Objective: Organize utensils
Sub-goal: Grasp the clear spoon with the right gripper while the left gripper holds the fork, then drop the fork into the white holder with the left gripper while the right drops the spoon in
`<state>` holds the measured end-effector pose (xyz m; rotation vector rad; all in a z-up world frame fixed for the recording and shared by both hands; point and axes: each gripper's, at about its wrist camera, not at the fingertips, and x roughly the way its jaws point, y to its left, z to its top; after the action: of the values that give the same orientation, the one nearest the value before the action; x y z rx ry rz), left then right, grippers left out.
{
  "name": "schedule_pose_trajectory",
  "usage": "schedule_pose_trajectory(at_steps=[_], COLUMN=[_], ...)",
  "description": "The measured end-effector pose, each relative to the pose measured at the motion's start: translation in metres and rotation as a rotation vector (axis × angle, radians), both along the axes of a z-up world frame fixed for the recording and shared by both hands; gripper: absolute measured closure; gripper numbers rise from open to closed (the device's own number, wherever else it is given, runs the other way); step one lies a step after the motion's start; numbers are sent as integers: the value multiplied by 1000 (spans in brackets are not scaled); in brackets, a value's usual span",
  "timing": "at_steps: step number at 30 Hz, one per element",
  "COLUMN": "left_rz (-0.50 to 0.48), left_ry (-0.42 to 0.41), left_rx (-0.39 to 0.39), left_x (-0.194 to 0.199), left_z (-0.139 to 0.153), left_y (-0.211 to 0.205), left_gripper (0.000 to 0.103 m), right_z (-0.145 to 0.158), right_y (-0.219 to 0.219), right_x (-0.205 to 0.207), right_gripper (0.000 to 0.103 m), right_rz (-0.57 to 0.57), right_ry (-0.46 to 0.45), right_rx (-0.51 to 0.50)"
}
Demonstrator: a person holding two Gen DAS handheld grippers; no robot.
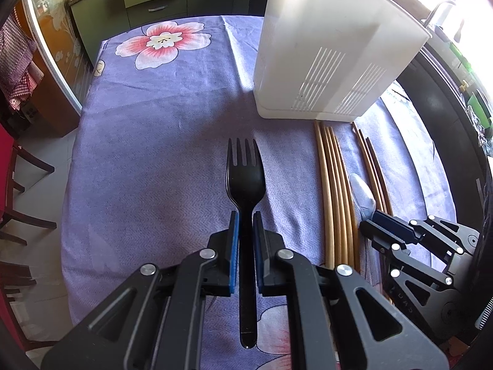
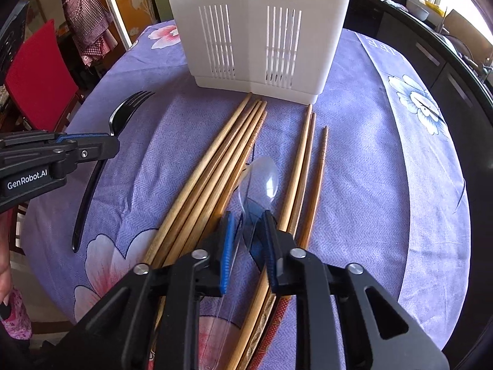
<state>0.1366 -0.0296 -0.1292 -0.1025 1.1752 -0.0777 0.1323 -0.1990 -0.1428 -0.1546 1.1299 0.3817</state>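
My left gripper (image 1: pixel 246 215) is shut on the neck of a black plastic fork (image 1: pixel 245 182), tines pointing away over the purple cloth. The right wrist view shows the same fork (image 2: pixel 123 117) and the left gripper (image 2: pixel 112 143) at the left. My right gripper (image 2: pixel 246 219) is shut on a clear plastic spoon (image 2: pixel 265 178), its bowl lying among several wooden chopsticks (image 2: pixel 215 166). From the left wrist the spoon (image 1: pixel 363 195), chopsticks (image 1: pixel 336 191) and right gripper (image 1: pixel 369 222) sit at the right. A white slotted utensil holder (image 2: pixel 255 30) stands upright just beyond the chopstick tips.
A purple flowered tablecloth (image 1: pixel 154 117) covers the round table. The white holder (image 1: pixel 323 46) sits at its far right side. A red chair (image 2: pixel 37 80) stands off the table's left edge, green drawers (image 1: pixel 148 3) behind, and a dark counter (image 2: pixel 431 61) to the right.
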Motion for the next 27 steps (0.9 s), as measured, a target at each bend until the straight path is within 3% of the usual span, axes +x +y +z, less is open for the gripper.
schedule_pose_trajectory(at_steps=[5,14,27], left_rz=[-3,-1,-32], left_ry=[-1,-28,-140], left_rx=[1,-1,-8], left_x=[-1,-3,-7], left_z=[0,12,64], left_y=[0,-1,-16], left_gripper=[94,94,94], right_z=[1,42,106], right_y=[-1,-25,-50], right_x=[3,-12,-34], right_gripper=[93,93,93], right_rz=[-15,-17,-22], right_ry=[-7,-93,-258], right_rx=[37,207,329])
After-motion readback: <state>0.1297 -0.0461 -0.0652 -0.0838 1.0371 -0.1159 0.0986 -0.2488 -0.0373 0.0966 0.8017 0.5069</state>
